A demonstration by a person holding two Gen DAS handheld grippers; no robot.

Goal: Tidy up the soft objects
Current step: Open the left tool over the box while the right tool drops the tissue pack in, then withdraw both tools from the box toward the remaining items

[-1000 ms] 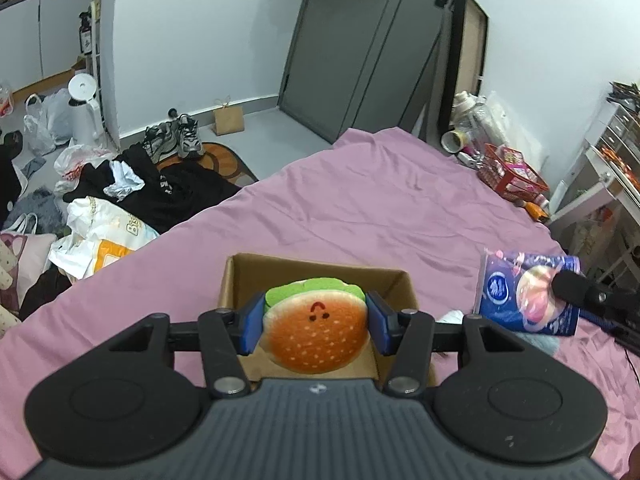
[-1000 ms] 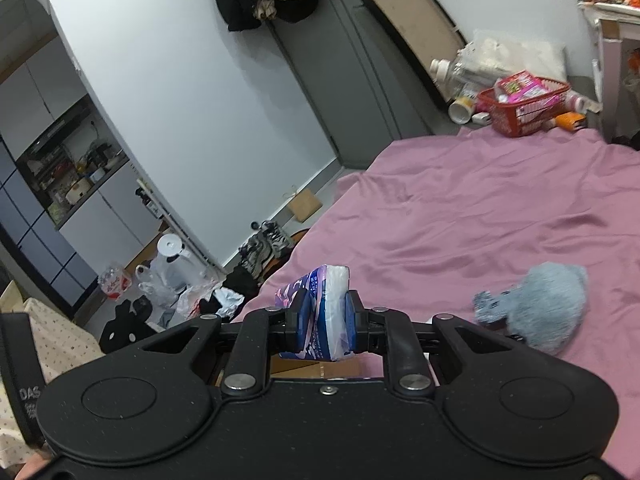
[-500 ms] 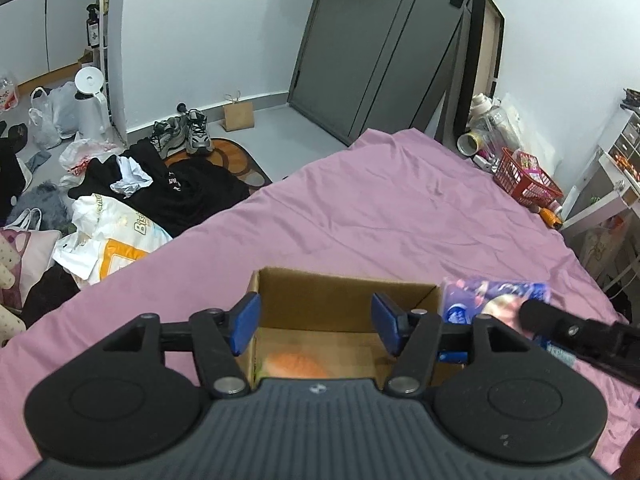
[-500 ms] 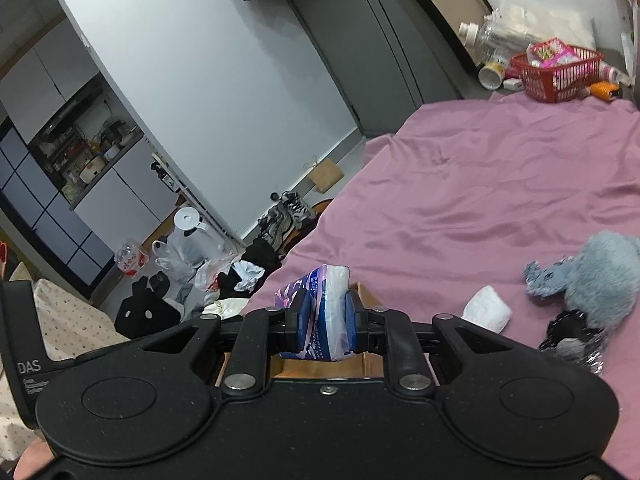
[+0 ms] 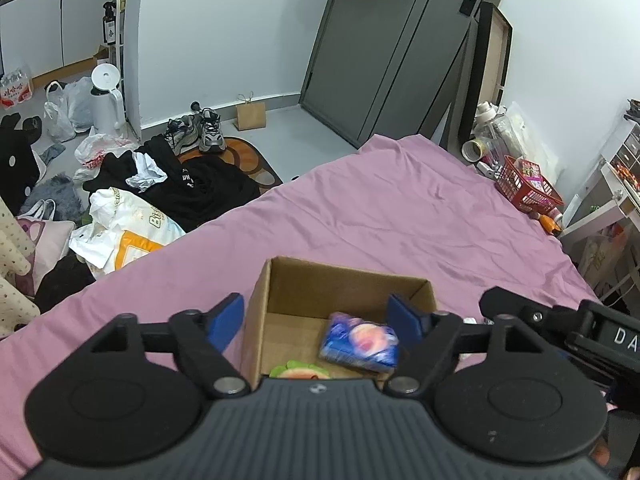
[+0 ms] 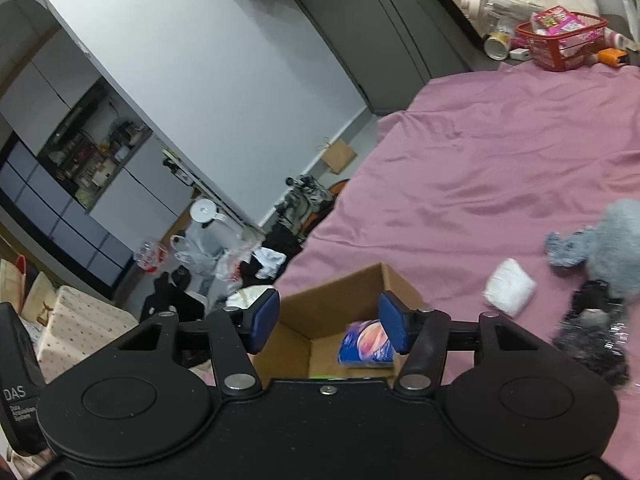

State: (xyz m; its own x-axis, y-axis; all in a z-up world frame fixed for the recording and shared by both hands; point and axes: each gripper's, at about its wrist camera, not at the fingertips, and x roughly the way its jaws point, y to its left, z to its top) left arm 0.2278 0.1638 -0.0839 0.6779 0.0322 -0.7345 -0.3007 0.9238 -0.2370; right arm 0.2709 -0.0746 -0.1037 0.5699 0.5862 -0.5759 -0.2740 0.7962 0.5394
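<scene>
An open cardboard box (image 5: 344,288) (image 6: 340,292) stands on the pink bed sheet (image 5: 400,216). Inside it lie a blue tissue pack (image 5: 360,342) (image 6: 366,343) and the burger plush (image 5: 298,371), whose green and orange top shows at the near wall. My left gripper (image 5: 318,322) hangs open just above the box. My right gripper (image 6: 328,322) is open over the box too, with the pack below its right finger. On the sheet to the right lie a white folded cloth (image 6: 509,287), a grey fluffy plush (image 6: 612,246) and a dark crumpled item (image 6: 592,334).
Off the bed's left edge the floor holds black clothes (image 5: 200,188), plastic bags (image 5: 120,232), shoes (image 5: 200,132) and a white kettle (image 5: 106,100). A red basket (image 5: 526,186) and bottles sit past the far corner. The right gripper's body (image 5: 568,332) shows at the right.
The burger plush left my left gripper and fell into the box; then my right gripper opened and the tissue pack dropped in as well. Both grippers rose slightly.
</scene>
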